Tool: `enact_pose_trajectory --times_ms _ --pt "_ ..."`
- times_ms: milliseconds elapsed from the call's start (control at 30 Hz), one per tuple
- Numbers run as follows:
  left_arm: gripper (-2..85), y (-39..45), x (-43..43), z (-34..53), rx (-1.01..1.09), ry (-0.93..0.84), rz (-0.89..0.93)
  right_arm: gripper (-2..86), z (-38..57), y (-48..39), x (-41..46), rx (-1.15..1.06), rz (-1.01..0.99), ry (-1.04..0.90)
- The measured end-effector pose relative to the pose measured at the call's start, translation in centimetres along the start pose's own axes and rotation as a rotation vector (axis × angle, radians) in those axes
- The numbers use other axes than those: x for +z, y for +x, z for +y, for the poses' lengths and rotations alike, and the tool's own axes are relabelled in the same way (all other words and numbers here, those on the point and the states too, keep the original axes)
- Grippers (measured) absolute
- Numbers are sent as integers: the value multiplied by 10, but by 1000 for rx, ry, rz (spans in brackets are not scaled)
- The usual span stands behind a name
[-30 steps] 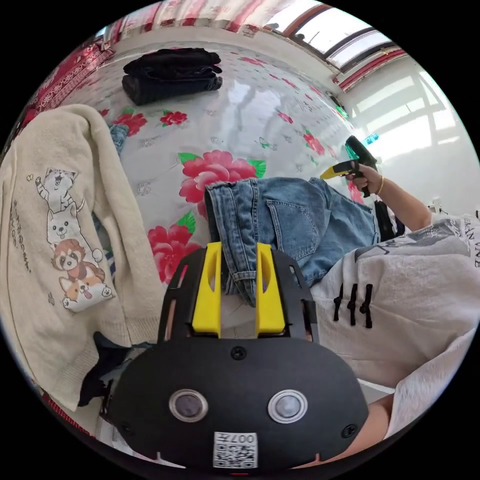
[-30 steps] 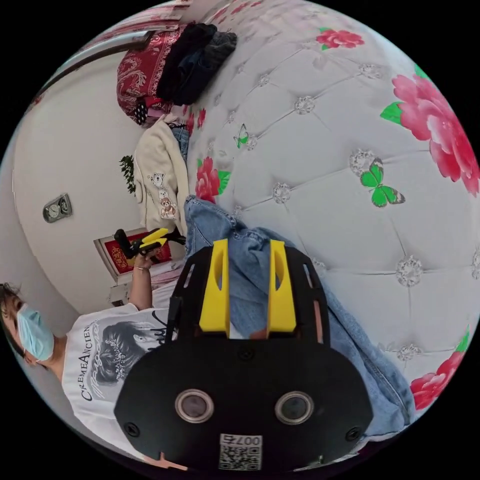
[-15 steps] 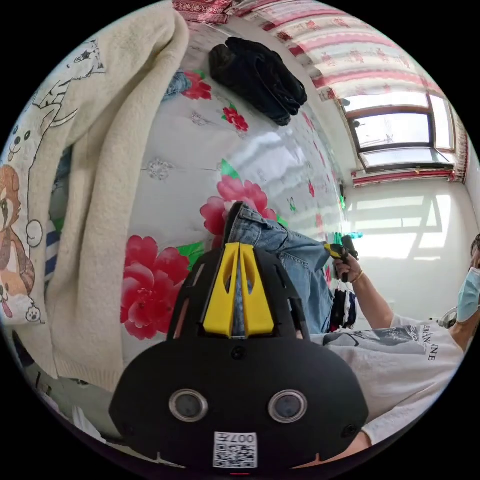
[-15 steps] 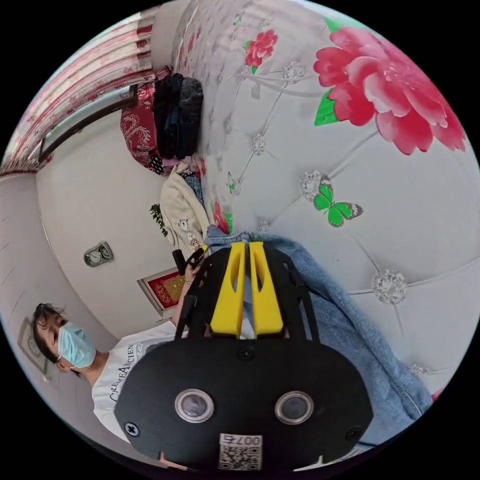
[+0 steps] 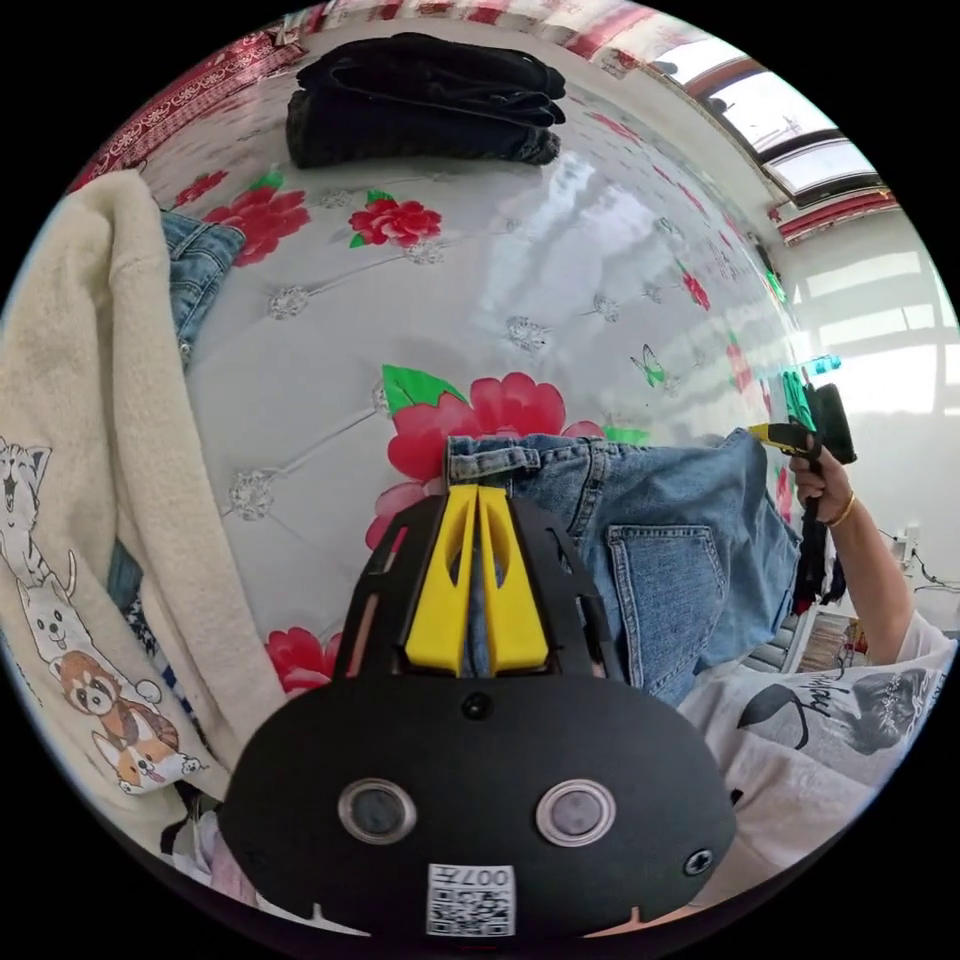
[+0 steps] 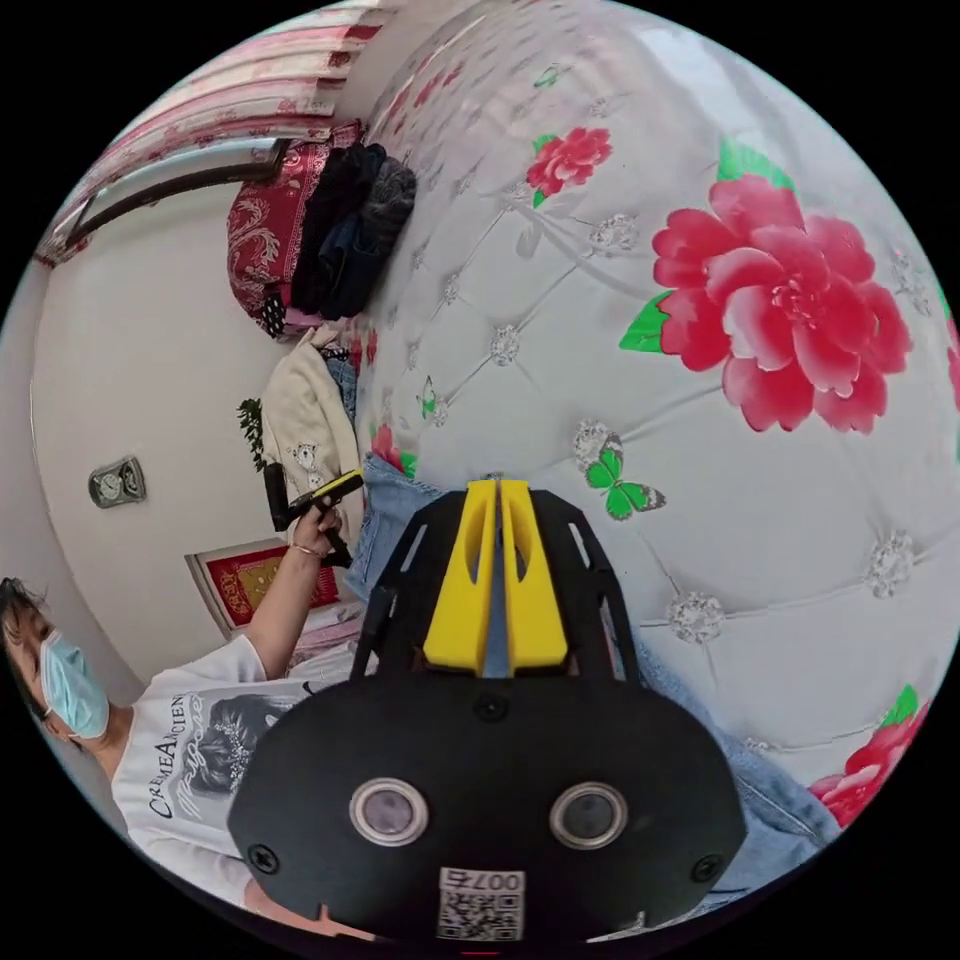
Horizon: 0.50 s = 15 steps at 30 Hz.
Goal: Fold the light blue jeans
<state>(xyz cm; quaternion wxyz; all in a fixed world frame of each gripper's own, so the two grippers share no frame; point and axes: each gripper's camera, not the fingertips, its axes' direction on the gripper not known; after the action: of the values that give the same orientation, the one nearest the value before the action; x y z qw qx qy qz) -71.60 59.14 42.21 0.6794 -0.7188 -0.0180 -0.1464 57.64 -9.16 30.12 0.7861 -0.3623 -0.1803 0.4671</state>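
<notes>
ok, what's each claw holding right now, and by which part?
Both hold the light blue jeans. The left claw is shut on the waistband, at one end. The right claw is shut on a denim edge; which part cannot be told.

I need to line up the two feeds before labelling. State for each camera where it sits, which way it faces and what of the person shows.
Left gripper view: rides on the left gripper, which pinches the light blue denim jeans at the waistband; faces across the flowered white tufted bed cover; shows the person's hand with the right gripper.
Right gripper view: rides on the right gripper, clamped on the jeans; faces along the bed; shows the person's arm with the left gripper.
Shared: jeans, bed cover, cream cartoon-print sweater.
</notes>
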Motion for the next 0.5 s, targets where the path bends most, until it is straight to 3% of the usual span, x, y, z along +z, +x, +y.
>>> enact_pose_trajectory --times_ms 67,133,500 --pt "0 -2 -18 17 -22 82 14 4 24 -20 -28 -62 20 138" --pt "31 -9 -42 53 -67 165 44 9 48 -50 -32 -192 39 143" --pt "67 14 -45 237 -172 169 63 93 192 -277 165 -953 324 -256"
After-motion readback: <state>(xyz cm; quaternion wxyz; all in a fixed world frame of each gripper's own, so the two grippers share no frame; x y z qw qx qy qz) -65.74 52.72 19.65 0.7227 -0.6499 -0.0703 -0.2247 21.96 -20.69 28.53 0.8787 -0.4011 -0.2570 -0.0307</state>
